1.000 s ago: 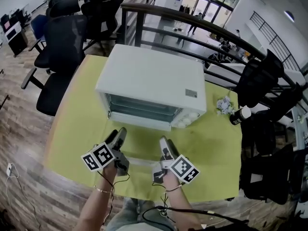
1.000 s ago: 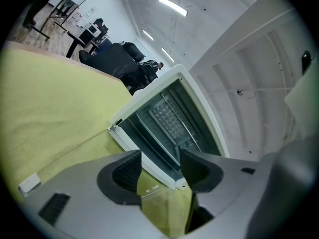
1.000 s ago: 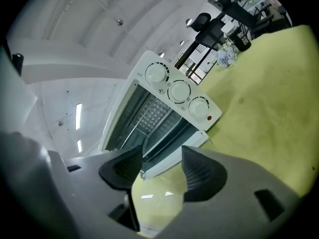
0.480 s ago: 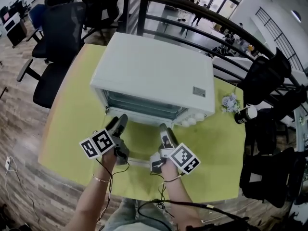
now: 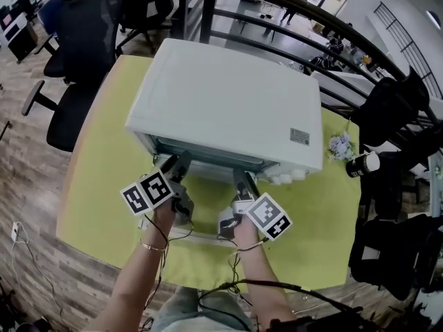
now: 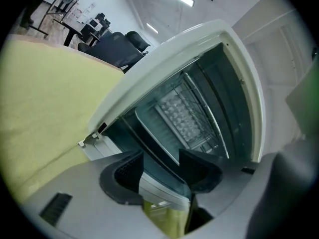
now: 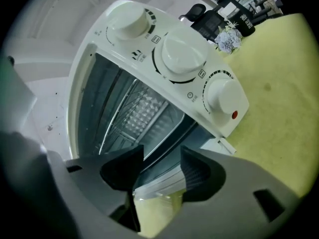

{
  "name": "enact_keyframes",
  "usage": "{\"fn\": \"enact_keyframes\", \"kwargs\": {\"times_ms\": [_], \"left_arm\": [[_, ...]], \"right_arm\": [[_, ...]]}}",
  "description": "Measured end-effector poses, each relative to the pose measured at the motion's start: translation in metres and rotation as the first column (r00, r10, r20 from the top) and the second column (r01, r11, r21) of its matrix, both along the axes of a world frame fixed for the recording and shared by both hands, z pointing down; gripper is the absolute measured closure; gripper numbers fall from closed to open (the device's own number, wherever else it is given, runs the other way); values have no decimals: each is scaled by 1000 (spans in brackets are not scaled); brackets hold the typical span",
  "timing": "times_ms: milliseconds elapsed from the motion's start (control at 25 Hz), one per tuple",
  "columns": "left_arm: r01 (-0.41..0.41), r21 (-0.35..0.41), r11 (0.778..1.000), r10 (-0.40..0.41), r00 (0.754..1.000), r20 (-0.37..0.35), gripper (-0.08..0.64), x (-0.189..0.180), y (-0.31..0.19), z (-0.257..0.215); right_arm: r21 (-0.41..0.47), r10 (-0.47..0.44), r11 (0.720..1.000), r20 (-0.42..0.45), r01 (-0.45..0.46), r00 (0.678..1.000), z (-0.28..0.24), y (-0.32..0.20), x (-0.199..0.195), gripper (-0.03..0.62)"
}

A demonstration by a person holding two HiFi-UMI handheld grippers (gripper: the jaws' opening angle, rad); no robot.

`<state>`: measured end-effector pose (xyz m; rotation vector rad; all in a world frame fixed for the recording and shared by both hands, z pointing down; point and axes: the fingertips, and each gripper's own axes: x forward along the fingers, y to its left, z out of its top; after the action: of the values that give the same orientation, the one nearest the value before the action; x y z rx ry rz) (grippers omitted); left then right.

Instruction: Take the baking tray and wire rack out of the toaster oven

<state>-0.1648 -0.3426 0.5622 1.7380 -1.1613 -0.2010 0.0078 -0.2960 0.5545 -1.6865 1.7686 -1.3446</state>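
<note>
The left hand-held gripper and right hand-held gripper are nearing the oven at twelve o'clock. From the head view its top is hiding the tray and rack. Both pairs of jaws are standing apart, gripping nothing.

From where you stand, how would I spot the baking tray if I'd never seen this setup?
Find the white toaster oven on the yellow-green table; its front stands open. Inside the cavity, the baking tray is the solid pan with a raised rim, and it appears to sit just below the wire rack, which is nothing but thin bars.
</note>
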Motion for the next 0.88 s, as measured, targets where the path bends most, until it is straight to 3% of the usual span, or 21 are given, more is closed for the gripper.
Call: {"fn": "enact_keyframes", "kwargs": {"times_ms": [880], "left_arm": [[55,-21,998,-57,995,-80,360,9,-57,10]], "right_arm": [[-3,68,998,63,-68,996,14,-59,6,381]]}}
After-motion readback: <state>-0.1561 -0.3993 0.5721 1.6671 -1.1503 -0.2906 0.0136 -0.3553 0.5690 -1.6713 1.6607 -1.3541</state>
